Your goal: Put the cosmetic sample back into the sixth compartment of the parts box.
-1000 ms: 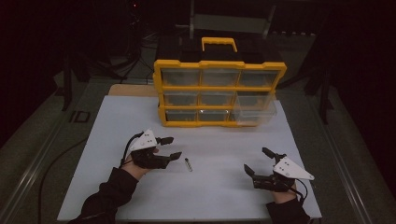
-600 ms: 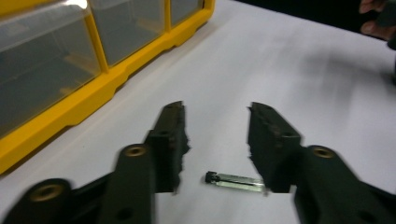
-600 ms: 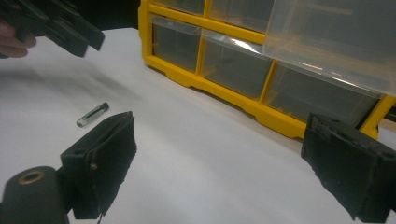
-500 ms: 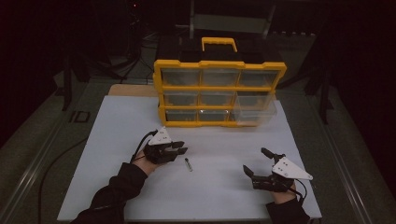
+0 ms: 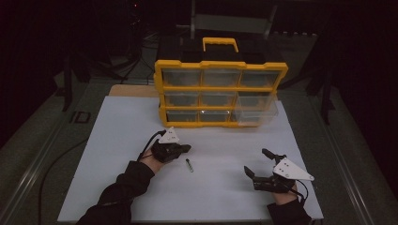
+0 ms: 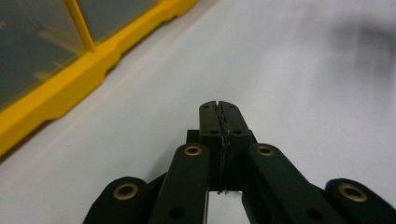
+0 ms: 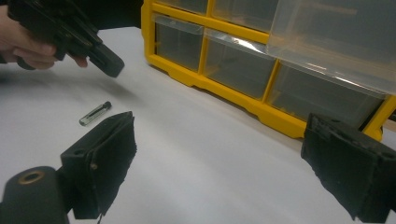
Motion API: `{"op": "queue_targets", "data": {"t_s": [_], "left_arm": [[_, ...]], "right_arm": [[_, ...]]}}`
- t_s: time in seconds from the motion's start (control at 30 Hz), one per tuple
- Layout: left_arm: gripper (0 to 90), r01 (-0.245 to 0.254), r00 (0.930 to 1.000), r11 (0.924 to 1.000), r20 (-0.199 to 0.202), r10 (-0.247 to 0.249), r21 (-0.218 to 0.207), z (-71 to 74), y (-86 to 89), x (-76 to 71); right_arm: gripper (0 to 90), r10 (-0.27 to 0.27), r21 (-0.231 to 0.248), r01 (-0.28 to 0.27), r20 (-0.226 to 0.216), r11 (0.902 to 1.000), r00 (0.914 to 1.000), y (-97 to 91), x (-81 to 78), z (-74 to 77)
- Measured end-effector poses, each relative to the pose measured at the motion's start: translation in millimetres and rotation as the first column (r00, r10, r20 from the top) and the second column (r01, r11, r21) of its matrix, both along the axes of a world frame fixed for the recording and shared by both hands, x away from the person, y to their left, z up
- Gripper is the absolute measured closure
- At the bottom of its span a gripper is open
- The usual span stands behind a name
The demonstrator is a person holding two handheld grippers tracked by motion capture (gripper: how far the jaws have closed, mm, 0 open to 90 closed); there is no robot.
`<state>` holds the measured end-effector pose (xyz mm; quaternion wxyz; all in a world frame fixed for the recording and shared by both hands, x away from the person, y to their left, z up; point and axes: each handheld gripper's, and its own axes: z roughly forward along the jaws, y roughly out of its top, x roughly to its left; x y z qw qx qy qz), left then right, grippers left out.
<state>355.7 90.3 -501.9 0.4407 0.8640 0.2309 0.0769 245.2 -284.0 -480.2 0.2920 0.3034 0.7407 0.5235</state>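
Right gripper view alone shows small bolt [image 7: 95,113] w/ dark head. Left gripper [image 6: 219,108] just closed, nothing between; right gripper [image 5: 256,163] spread.

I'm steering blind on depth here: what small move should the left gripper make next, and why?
Probably reopen the left gripper: its jaws have just been closing and now meet with nothing between them, while the small vial lies untouched on the white table just beside it. Open first, then lower over the vial.
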Motion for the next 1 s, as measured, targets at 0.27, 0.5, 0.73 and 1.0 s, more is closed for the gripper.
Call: {"op": "queue_targets", "data": {"t_s": [0.27, 0.5, 0.73, 1.0], "left_arm": [[90.0, 0.044, 0.9975, 0.9958, -0.058, -0.040, 0.080, -12.3, -9.9, 7.6], [90.0, 0.055, 0.9948, 0.9915, -0.092, -0.044, 0.118, -18.1, -11.7, 10.7], [90.0, 0.065, 0.9922, 0.9893, -0.114, -0.050, 0.131, -18.6, -8.3, 11.0], [90.0, 0.078, 0.9914, 0.9846, -0.116, -0.060, 0.156, -17.0, -4.9, 6.0]], "right_arm": [[10.1, 0.007, -0.004, -0.007, -0.001, 1.0000, 1.0000, 0.6, -0.5, 0.0], [10.1, 0.008, -0.005, -0.008, 0.002, 1.0000, 1.0000, 1.0, -0.9, 0.4], [10.1, 0.008, -0.005, -0.008, 0.000, 1.0000, 1.0000, 1.0, -0.8, 0.2], [10.1, 0.007, -0.005, -0.007, -0.001, 1.0000, 1.0000, 0.9, -0.8, 0.2]]}}
